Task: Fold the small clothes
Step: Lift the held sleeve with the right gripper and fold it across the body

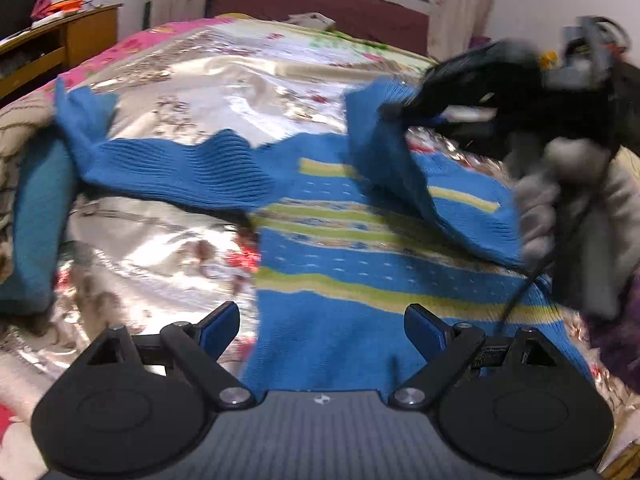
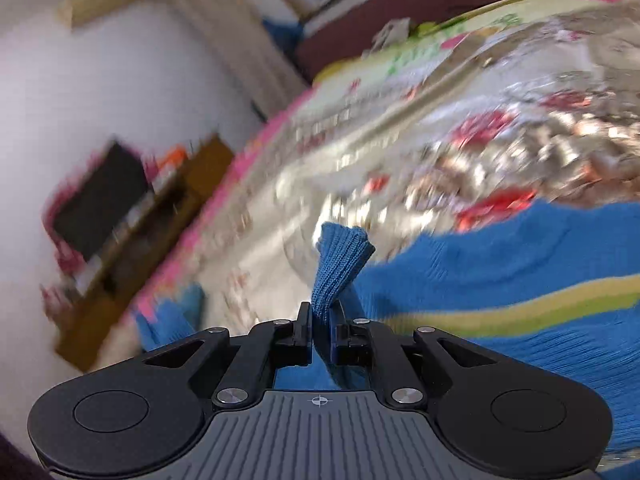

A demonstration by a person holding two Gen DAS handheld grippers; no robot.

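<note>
A small blue knit sweater [image 1: 352, 264] with yellow-green stripes lies on the shiny floral bedspread [image 1: 168, 240]. Its left sleeve [image 1: 172, 168] stretches out to the left. My left gripper [image 1: 320, 330] is open and empty, just above the sweater's hem. My right gripper [image 1: 394, 112] is shut on the cuff of the right sleeve [image 1: 396, 168] and holds it lifted over the sweater's body. In the right wrist view the right gripper [image 2: 322, 330] pinches the blue ribbed cuff [image 2: 340, 264], with the striped body [image 2: 520, 304] to the right.
A teal folded cloth [image 1: 36, 216] lies at the bed's left edge. A wooden cabinet [image 1: 60, 44] stands at far left, also in the right wrist view [image 2: 132, 248]. A dark red headboard [image 1: 320, 4] and window are at the back. A gloved hand [image 1: 560, 200] holds the right gripper.
</note>
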